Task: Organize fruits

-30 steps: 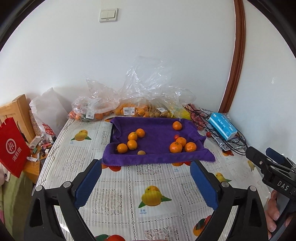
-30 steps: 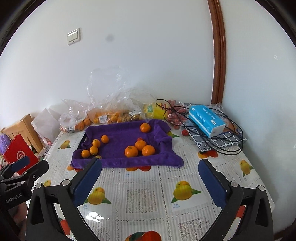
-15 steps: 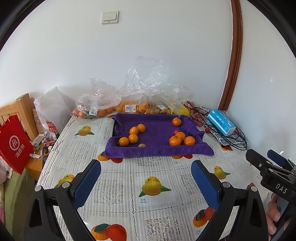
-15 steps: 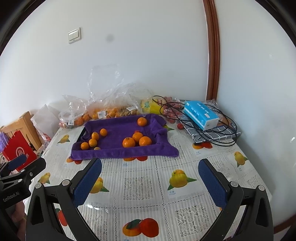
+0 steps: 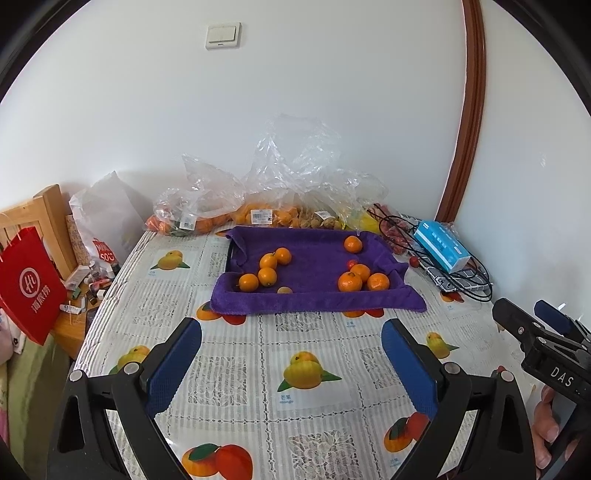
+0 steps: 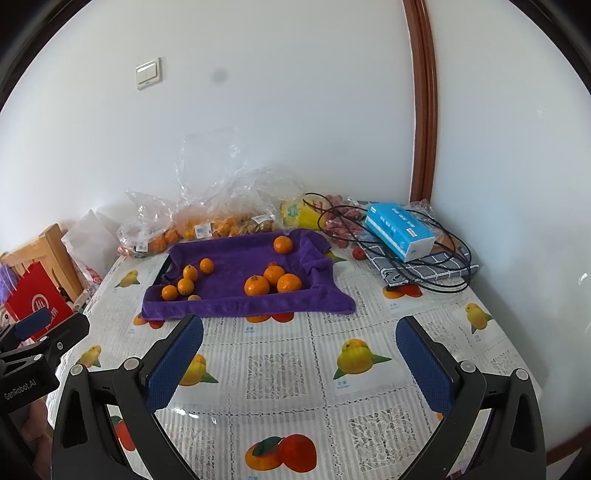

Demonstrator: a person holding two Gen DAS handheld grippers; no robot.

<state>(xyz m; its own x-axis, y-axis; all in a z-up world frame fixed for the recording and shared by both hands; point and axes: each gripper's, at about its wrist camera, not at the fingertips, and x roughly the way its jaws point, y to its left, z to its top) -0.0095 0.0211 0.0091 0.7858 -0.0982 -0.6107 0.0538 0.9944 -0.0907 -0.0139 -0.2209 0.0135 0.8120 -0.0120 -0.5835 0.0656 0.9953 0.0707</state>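
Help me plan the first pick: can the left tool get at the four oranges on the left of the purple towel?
Probably yes. The left tool is open and empty, and only bare tablecloth lies between it and those oranges, though it must first move forward.

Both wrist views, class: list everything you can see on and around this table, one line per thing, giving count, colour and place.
oranges: eight, orange, on the purple towel, four left, three right, one at back
small brownish fruit: one, at towel's front edge
small red fruit: one, behind the right cluster
purple towel: one, draped over a tray, table centre
plastic bags of fruit: several, clear, along the wall
tissue box: one, blue, on a checked cloth at right
black cable: looped around the box
red paper bag: one, left of table
wooden chair: one, far left
light switch: one, on wall
tablecloth: white, fruit prints
left gripper: blue pads, jaws open
right gripper: blue pads, jaws open
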